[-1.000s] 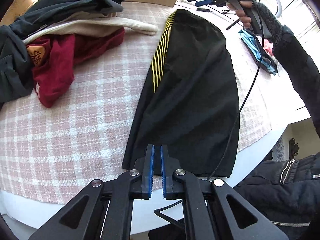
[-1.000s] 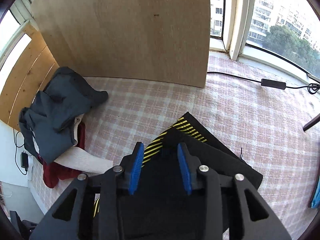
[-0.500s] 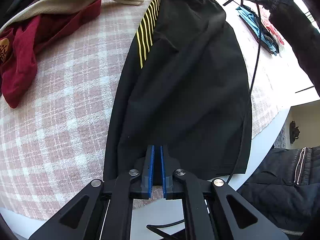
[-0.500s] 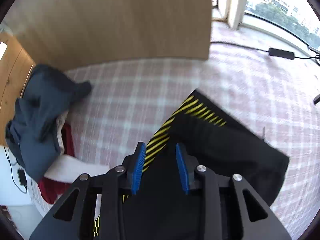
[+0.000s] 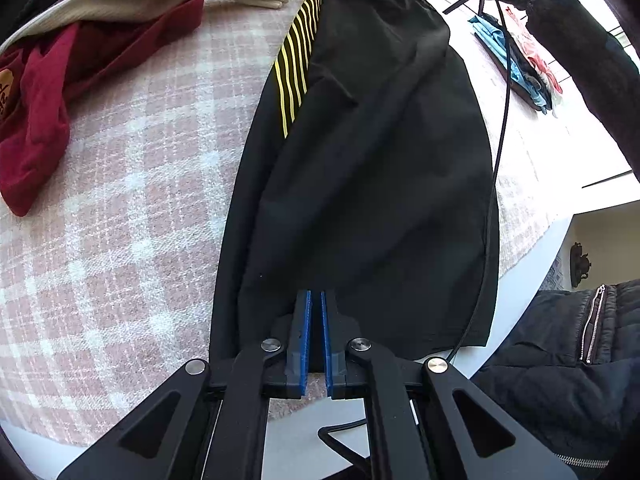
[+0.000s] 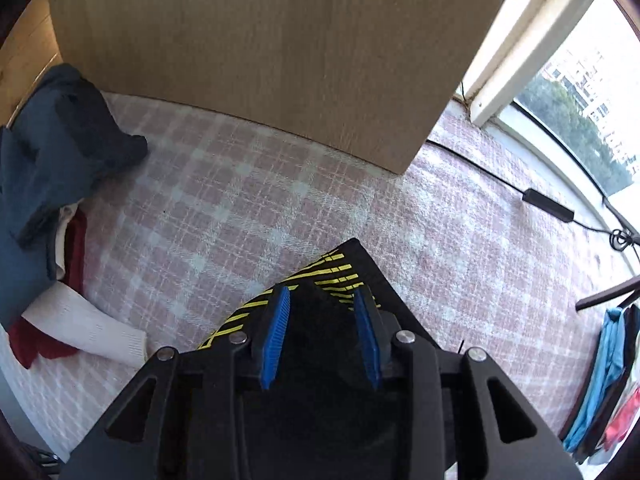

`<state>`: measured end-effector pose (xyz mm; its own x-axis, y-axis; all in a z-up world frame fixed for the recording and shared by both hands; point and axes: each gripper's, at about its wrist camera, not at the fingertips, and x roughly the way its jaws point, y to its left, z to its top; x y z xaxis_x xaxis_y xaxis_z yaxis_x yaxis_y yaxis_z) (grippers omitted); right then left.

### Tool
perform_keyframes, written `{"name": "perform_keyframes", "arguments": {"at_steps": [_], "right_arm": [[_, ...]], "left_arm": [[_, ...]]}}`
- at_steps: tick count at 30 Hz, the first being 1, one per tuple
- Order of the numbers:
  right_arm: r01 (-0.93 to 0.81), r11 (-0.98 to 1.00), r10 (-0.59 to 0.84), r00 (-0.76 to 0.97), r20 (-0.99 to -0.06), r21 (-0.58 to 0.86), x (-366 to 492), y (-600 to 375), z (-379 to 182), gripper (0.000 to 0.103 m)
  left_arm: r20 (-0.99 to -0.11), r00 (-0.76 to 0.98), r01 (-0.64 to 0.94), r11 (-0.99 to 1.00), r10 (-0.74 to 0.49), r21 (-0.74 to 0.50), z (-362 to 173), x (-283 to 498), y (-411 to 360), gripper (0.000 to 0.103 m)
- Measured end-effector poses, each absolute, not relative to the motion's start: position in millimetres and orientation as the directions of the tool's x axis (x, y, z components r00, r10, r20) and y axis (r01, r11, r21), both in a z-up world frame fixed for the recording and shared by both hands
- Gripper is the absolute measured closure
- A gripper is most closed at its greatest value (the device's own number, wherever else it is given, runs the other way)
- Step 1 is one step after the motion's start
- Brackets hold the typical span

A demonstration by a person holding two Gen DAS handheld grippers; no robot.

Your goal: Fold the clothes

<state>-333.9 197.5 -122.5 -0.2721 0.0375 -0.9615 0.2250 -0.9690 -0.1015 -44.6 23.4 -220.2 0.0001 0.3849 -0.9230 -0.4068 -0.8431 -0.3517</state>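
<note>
Black garment with yellow stripes (image 5: 372, 168) stretched flat on the pink checked tabletop (image 5: 132, 216), not yet folded. Left hand-held gripper (image 5: 316, 320) pinching its near hem; right hand-held gripper (image 6: 324, 320) opening around bunched far end. Heaped red and cream clothes (image 5: 60, 80) untouched.

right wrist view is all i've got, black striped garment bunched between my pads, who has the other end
Observer: The left gripper is shut on the opposite hem of the black garment, near the edge of the plaid cloth.
Operator: is it hanging or lying down
Observer: It looks to be mostly lying on the plaid cloth, stretched between the two ends, with a few creases.
Operator: anything tangled on it
Observer: A black cable drapes along its plain edge, opposite the yellow stripes, and runs down past the hem.
</note>
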Motion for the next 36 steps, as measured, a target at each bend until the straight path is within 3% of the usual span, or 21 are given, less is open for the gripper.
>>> {"name": "perform_keyframes", "arguments": {"at_steps": [10, 12, 13, 16, 19, 27, 28, 29, 36], "right_arm": [[0.371, -0.918, 0.074, -0.191, -0.979, -0.142, -338, 193, -136, 0.07], [0.371, -0.919, 0.067, -0.191, -0.979, -0.135, -339, 196, -135, 0.083], [0.358, -0.929, 0.03, -0.17, -0.985, -0.091, -340, 200, -133, 0.095], [0.342, -0.939, -0.031, -0.183, -0.983, -0.034, -343, 211, -117, 0.093], [0.341, -0.94, -0.079, -0.202, -0.976, 0.005, -344, 221, -99, 0.072], [0.431, -0.9, -0.01, -0.168, -0.986, -0.064, -342, 216, -112, 0.072], [0.438, -0.897, -0.013, -0.16, -0.987, -0.059, -341, 215, -115, 0.075], [0.434, -0.899, -0.017, -0.161, -0.987, -0.055, -340, 217, -115, 0.094], [0.23, -0.967, -0.182, -0.311, -0.933, 0.112, -354, 277, -56, 0.096]], "left_arm": [[-0.924, 0.006, -0.403, -0.845, 0.382, -0.352, -221, -46, 17, 0.098], [-0.925, 0.006, -0.402, -0.846, 0.381, -0.351, -221, -46, 16, 0.098], [-0.925, 0.005, -0.401, -0.846, 0.381, -0.351, -221, -46, 15, 0.098], [-0.925, 0.004, -0.4, -0.847, 0.381, -0.351, -222, -46, 13, 0.098], [-0.925, 0.005, -0.399, -0.847, 0.38, -0.351, -222, -46, 10, 0.098], [-0.927, 0.011, -0.398, -0.849, 0.375, -0.348, -223, -46, 3, 0.098], [-0.927, 0.011, -0.398, -0.849, 0.374, -0.348, -223, -46, 2, 0.098], [-0.927, 0.011, -0.398, -0.849, 0.374, -0.347, -223, -46, 1, 0.098], [-0.925, 0.009, -0.397, -0.848, 0.379, -0.352, -224, -44, -10, 0.098]]}}
